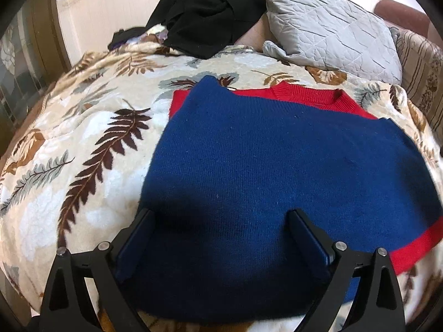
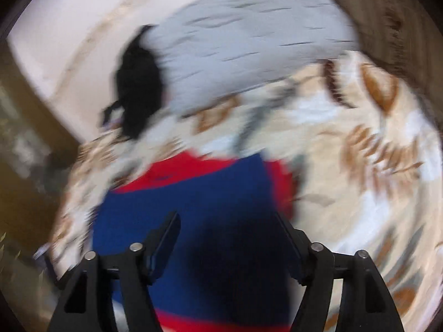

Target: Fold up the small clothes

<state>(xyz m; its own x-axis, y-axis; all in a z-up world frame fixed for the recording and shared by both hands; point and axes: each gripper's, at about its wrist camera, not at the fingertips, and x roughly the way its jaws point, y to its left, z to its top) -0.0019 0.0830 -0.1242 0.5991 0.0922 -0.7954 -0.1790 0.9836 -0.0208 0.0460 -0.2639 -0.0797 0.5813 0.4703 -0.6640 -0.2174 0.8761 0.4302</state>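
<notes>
A small blue knit sweater (image 1: 263,166) with red collar and red hem band lies folded on the leaf-patterned blanket (image 1: 83,138). My left gripper (image 1: 221,215) is open just above its near part, holding nothing. In the right wrist view, which is blurred by motion, the sweater (image 2: 207,207) lies under my right gripper (image 2: 227,218), which is open and empty.
A black garment pile (image 1: 207,13) and a grey quilted pillow (image 1: 326,25) lie at the far end of the bed. A striped cushion (image 1: 420,69) is at the right. A wall and wooden door frame (image 1: 41,27) stand to the left.
</notes>
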